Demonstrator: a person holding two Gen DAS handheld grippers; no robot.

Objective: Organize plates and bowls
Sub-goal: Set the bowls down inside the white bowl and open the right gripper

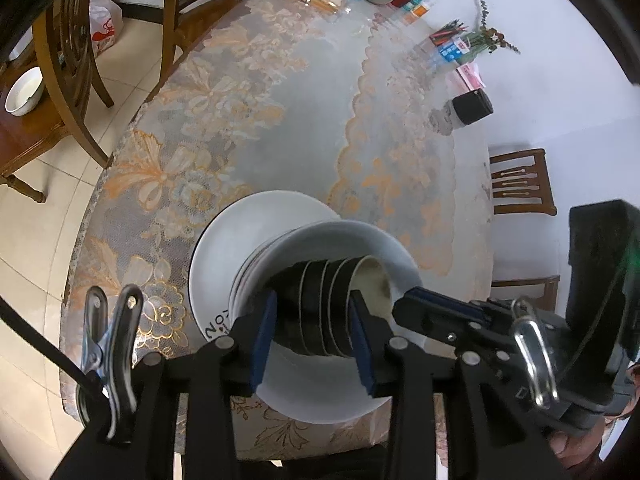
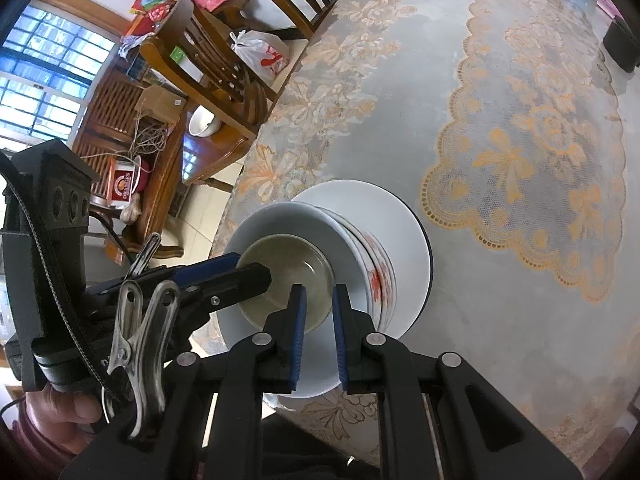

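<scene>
— What is threatening to go wrong?

— My right gripper [image 2: 319, 320] jaws, nearly together, are seemingly nipping the white bowl [image 1: 320, 396] by its near rim. My left gripper [image 1: 312, 340] jaws are standing apart around the tilted dark bowls [image 1: 320, 304] inside it. All this is sitting on flowered plates [image 2: 378, 276] near the tabletop [image 1: 300, 128] edge, so a tug is risking a topple.

— Anything hiding?

— I cannot tell whether my left pads are pressing.

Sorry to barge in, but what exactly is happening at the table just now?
A person is stacking dishes with two handheld grippers. On the lace-covered table a white plate carries a stack of white bowls with dark-sided small bowls nested on top. The left gripper straddles the small bowls; the right gripper is nearly closed at their rim.
</scene>
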